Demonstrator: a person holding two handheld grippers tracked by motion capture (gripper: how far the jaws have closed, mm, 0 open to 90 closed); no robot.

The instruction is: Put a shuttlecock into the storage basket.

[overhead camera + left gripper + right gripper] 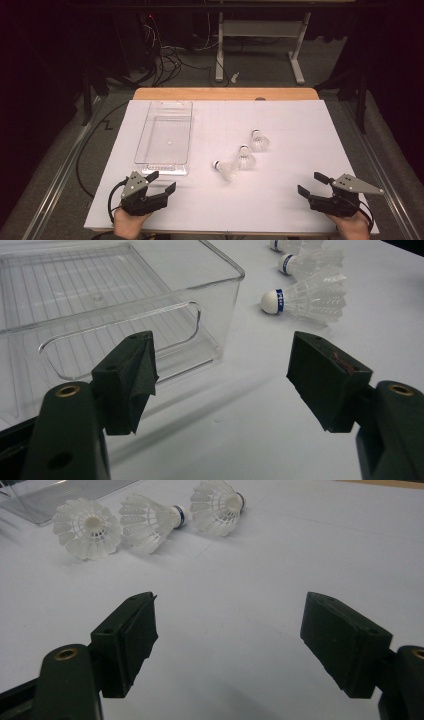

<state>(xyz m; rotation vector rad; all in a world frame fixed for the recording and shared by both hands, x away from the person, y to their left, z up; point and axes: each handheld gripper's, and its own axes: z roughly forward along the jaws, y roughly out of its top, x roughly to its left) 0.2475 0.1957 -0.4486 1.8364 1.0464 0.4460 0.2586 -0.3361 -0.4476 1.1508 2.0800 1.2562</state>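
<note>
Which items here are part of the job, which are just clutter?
In play: three shuttlecocks, clear bin, left gripper and right gripper, both open.
Clutter: cables and white stand on the floor behind the table.

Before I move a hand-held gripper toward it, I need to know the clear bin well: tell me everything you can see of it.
The clear bin is a long rectangular tray of transparent plastic with a ribbed floor, low upright walls and a slot handle cut into its near end wall. It is empty and stands upright and flat on the white table sheet, at the left of the table, lengthwise away from the person. Nothing touches it; the three shuttlecocks lie apart to its right.
</note>
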